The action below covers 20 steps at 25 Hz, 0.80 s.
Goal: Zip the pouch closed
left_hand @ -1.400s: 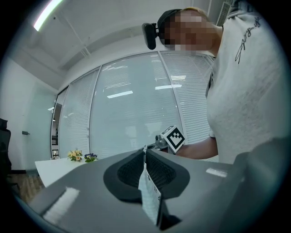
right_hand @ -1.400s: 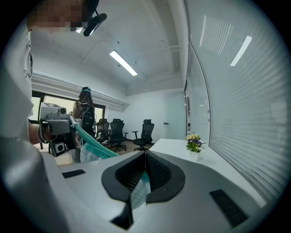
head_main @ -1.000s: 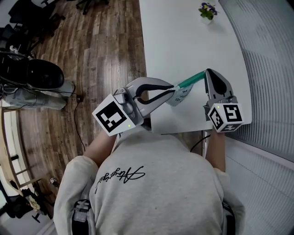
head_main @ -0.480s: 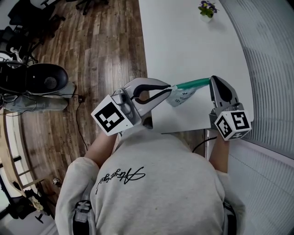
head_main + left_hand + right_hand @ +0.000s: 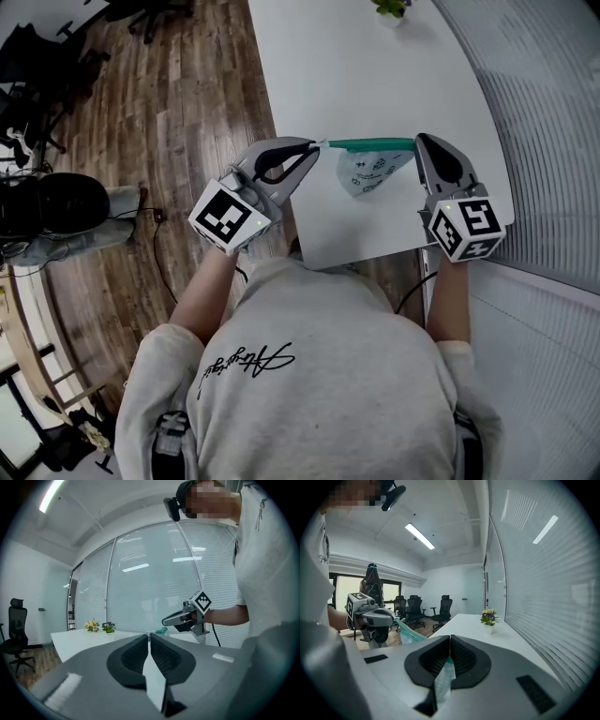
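The green zip edge (image 5: 370,143) looks pulled straight and flat, so the zipping seems almost done, though it is too small to be sure. The pouch (image 5: 367,172) hangs over the table (image 5: 366,75), stretched between both. The left hand-held gripper (image 5: 315,146) pinches a thin white bit at one end (maybe the zip pull). The right hand-held gripper (image 5: 420,144) pinches the cloth at the other end.
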{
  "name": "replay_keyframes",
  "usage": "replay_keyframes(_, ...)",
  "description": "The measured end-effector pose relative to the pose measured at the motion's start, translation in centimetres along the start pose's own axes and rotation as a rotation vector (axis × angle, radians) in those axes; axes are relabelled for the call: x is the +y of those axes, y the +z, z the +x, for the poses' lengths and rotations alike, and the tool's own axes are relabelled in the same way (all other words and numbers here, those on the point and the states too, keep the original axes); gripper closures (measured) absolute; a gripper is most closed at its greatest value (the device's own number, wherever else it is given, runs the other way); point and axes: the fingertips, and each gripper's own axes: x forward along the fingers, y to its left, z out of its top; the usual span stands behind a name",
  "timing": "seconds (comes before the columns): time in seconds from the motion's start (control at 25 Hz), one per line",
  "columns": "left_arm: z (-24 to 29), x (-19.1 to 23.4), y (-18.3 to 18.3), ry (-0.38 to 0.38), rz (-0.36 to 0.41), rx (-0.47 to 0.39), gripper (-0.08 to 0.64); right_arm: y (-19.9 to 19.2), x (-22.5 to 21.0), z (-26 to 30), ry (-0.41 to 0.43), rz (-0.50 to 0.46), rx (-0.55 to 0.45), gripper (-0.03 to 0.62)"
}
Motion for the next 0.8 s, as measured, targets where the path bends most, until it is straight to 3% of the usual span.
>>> replay_keyframes(0.28, 2.1, 4.0, -4.5, 0.085, 0.012, 0.109, 0.541, -2.2, -1.4, 4.3, -0.016, -0.010, 0.003, 0.584)
replay_keyframes(0.52, 2.6, 5.4, -7.9, 0.096, 0.023, 0.216, 0.541, -5.0, -2.0, 8.3, 0.044, 0.001, 0.109, 0.584)
replay_keyframes(0.8, 3.6, 7.0, -13.0, 0.127, 0.037, 0.336, 0.540, -9.1, -2.1, 11.9, 0.078, -0.082, 0.224, 0.583)
